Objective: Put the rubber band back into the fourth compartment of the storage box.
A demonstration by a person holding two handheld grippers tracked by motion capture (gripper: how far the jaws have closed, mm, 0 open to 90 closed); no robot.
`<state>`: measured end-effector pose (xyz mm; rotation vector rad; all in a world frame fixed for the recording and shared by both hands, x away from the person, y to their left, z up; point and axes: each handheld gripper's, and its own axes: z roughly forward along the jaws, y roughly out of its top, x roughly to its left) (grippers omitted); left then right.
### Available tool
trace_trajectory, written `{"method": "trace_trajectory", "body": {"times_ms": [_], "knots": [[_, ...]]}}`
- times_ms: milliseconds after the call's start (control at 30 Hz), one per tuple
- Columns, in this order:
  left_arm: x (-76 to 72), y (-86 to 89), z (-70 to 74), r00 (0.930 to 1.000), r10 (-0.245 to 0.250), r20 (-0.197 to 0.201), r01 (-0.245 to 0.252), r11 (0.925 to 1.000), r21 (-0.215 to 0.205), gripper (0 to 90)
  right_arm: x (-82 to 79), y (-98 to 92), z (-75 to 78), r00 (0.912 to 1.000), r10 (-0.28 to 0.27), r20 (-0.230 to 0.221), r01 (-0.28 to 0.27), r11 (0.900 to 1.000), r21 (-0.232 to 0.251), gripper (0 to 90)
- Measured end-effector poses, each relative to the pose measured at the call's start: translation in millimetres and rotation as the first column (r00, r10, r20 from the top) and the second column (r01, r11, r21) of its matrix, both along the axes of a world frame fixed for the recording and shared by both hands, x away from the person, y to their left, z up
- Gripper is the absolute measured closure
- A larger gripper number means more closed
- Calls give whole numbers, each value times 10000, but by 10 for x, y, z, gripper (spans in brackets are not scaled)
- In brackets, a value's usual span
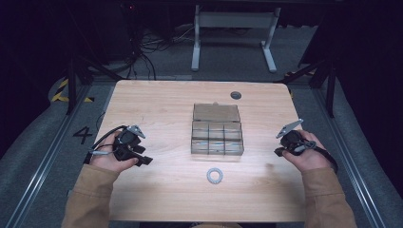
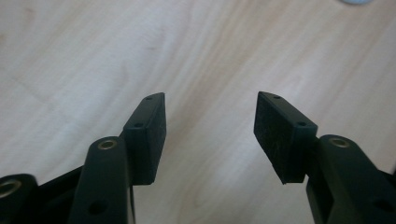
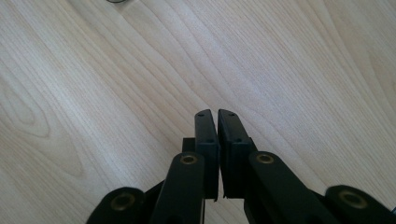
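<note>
High view: a pale wooden bench [image 1: 157,104] carries a clear compartment box [image 1: 217,129] and, just before it, a grey ring [image 1: 215,175]; a "4" marks the grey floor [image 1: 82,135]. Left gripper [image 2: 210,123] view: jaws open over bare wood. Right gripper [image 3: 215,140] view: jaws closed, empty.

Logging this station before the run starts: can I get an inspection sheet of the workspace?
Surface: wooden table, bare grain, round grommet near the far edge.
Job's things: clear compartment box at centre, lid open; grey ring in front of it.
Clutter: nothing seen.
Grippers: left gripper jaws open, empty; right gripper jaws shut, empty; both rest at the table's sides.
Cables: black cable trails from the left gripper.
Surroundings: dark room, grey carpet, white desk frame behind.
</note>
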<state>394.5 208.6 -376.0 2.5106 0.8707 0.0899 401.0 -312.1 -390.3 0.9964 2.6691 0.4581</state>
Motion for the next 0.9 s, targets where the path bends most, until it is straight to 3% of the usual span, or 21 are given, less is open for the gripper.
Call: {"method": "trace_trajectory", "body": {"times_ms": [67,133,233,400,533,633,767,900], "knots": [[3,-9,23,9998,-93,187,93,9999,-50,534,-6,-3,-2,10000,-3,-23,3,10000,0,882],[-7,-53,75,9984,-409,385,424,9984,-379,574,-36,-13,-2,10000,-31,13,31,10000,8,871],[-16,-114,101,9975,-559,436,575,9977,-370,545,-74,-8,12,10000,-98,-9,98,10000,18,842],[-8,-165,78,9973,-729,70,730,9972,-138,483,-109,-5,30,10000,-75,1,75,9999,103,827],[-16,-181,71,9970,-774,-35,774,9970,63,460,-133,-29,41,9993,-365,-77,368,9981,485,796],[-34,-205,92,9966,-804,-168,805,9967,86,452,-137,-41,64,9988,-464,-173,479,9936,1026,771],[-62,-235,114,9957,-878,-286,877,9961,-43,439,-136,-61,74,9986,-468,-236,494,9911,1240,766],[-95,-279,146,9966,-813,-112,814,9967,38,435,-131,-83,71,9982,-496,-340,540,9877,1466,763]]}}
